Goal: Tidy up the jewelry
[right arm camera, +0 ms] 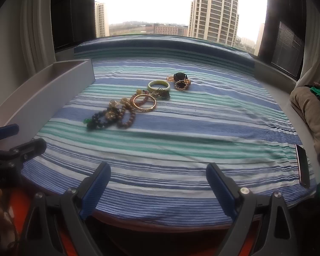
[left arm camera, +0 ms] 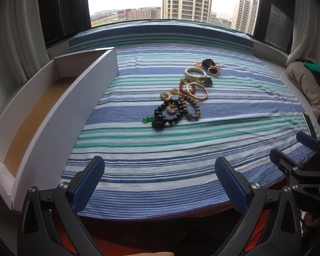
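A pile of jewelry (left arm camera: 182,98) lies mid-cloth: a pale green bangle (left arm camera: 194,73), a gold bangle (left arm camera: 196,91), brown wooden beads (left arm camera: 191,107), black beads (left arm camera: 164,115) and dark stone pieces (left arm camera: 210,65). The pile also shows in the right wrist view (right arm camera: 136,104). A long white box (left arm camera: 53,115), open and empty, lies at the left. My left gripper (left arm camera: 160,183) is open and empty above the cloth's near edge. My right gripper (right arm camera: 157,187) is open and empty, also at the near edge, to the right of the left one.
A blue, green and white striped cloth (left arm camera: 181,160) covers the surface by a window. A phone (right arm camera: 301,165) lies at the cloth's right edge. A beige and green bundle (right arm camera: 313,111) sits at the far right. Curtains hang at both sides.
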Tool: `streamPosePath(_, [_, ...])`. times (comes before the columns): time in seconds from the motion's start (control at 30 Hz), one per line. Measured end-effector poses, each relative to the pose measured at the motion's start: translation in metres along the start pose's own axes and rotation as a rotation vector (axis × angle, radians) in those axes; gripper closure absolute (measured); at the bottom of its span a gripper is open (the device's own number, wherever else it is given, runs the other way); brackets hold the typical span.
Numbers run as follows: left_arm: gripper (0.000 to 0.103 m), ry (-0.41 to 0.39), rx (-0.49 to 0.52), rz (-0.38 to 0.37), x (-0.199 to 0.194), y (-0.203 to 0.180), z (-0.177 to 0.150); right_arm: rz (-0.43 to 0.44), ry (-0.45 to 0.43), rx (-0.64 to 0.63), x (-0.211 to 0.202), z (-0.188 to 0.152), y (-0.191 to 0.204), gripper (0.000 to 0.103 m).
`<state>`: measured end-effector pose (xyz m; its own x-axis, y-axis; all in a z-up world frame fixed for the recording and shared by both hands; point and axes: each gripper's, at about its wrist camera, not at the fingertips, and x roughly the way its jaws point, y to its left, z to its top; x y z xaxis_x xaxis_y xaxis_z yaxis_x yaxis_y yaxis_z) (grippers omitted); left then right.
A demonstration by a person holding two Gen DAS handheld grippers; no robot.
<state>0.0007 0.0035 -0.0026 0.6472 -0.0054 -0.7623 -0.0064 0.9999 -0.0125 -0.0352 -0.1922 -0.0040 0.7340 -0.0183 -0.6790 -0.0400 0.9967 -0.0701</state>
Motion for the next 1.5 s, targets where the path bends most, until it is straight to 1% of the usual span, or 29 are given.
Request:
streamPosePath(0.27, [0.000, -0.001, -0.011, 0.002, -0.0001, 0.0024, -0.0006, 0.004, 0.004, -0.003, -0.0007, -0.0015, 0.0014, 0.010])
streamPosePath(0.53, [0.000, -0.021, -0.019, 0.012, -0.0034, 0.0042, 0.0006, -0.008, -0.017, 0.006, -0.0038, -0.0008, -0.0019, 0.010])
streamPosePath(0.77, [0.000, -0.012, -0.022, 0.004, -0.0006, 0.0062, -0.0006, -0.004, -0.017, -0.001, -0.0039, -0.0012, 0.0011, 0.010])
streamPosePath(1.5, [0.000, -0.006, -0.010, 0.013, -0.0007, 0.0019, -0.0032, -0.001, -0.018, 0.007, -0.0044, -0.0025, 0.0004, 0.010])
